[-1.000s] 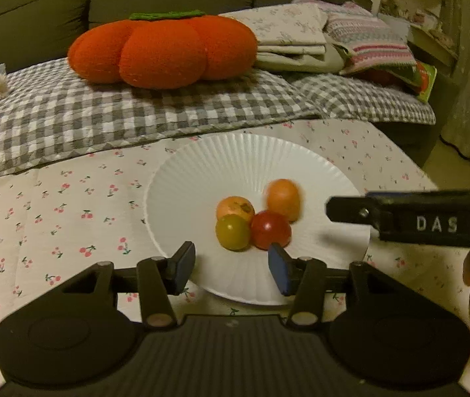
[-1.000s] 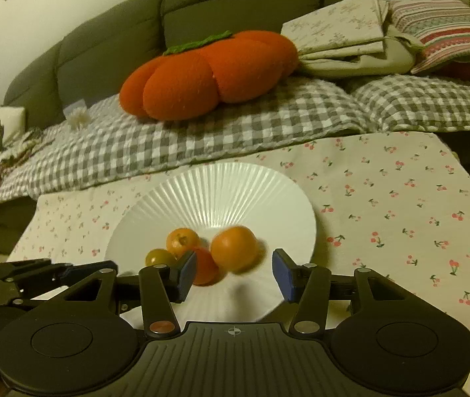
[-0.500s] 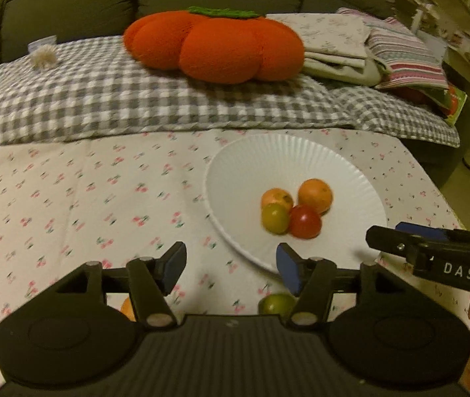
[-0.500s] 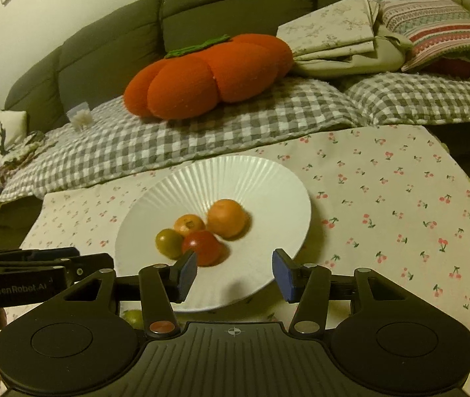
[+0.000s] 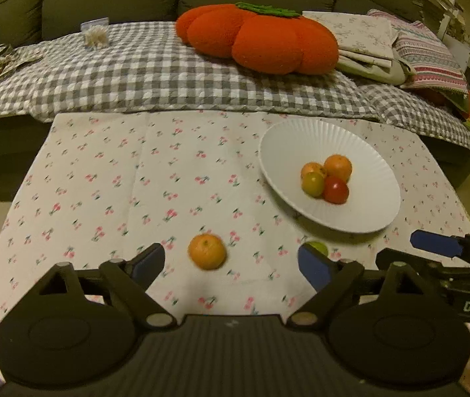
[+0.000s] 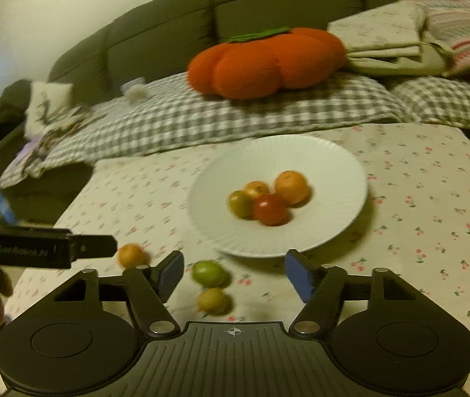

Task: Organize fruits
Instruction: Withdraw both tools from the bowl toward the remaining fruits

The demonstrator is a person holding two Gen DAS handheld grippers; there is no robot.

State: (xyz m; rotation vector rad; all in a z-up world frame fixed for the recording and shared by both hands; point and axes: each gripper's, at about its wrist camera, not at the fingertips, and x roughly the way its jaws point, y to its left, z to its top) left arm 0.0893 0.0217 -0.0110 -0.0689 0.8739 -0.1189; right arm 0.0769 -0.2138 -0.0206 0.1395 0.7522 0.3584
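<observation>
Both claws have drawn back from the white plate [image 5: 330, 218], where four fruits sit. Left claw [image 5: 231, 264] is opening over a loose orange [image 5: 207, 251]; right claw [image 6: 234, 273] is opening, empty, above a green fruit [image 6: 209, 273] on the tabletop [image 5: 109, 178].

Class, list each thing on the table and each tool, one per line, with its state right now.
White plate: holding four fruits.
Red tomato: on plate, touching its neighbours.
Loose orange fruit: on tablecloth, ahead of left tool.
Green fruit: on tablecloth, off plate.
Yellowish fruit: on tablecloth.
Left tool: opening, empty.
Right tool: opening, empty.
</observation>
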